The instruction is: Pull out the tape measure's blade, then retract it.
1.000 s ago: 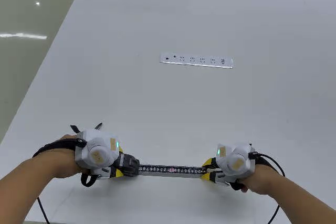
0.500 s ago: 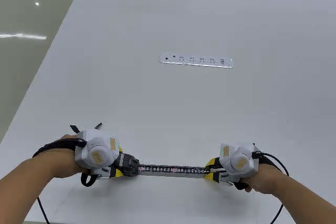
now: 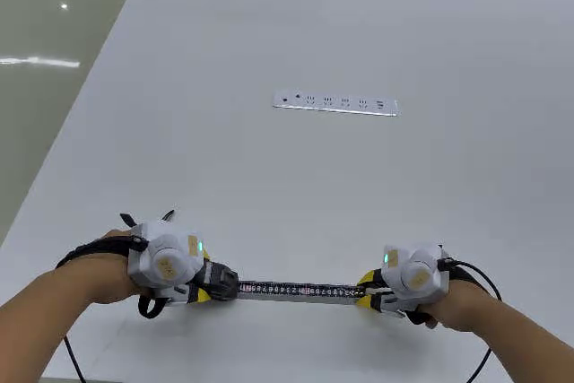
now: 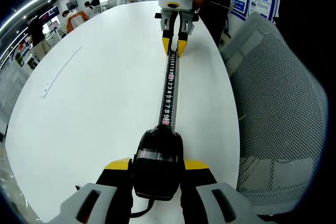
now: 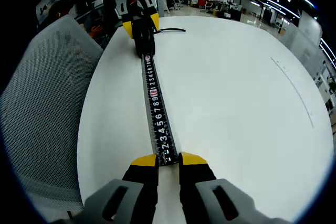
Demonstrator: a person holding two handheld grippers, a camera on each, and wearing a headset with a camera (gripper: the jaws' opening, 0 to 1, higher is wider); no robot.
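The tape measure lay at the near edge of the white table, with its black case on the left and its blade drawn out flat along the tabletop to the right. On the far left a hand held the left gripper, which pointed right. In the left gripper view its yellow-tipped jaws were closed part-way, one against each side of the case, clamping it. The blade ran straight out of the front of the case, printed numerals facing up, toward the right gripper at the other end.

The right gripper pointed left, so the two grippers faced each other along the blade. In its own view its jaws were almost together, pinching the blade's free end between the yellow tips. From there the blade led away to the case, which sat in the left gripper. The hand holding the right gripper was at the near right, just beside the table's edge.

A white power strip lay farther back near the middle of the table, well apart from the tape measure. A grey mesh chair stood just beside the table's near edge.
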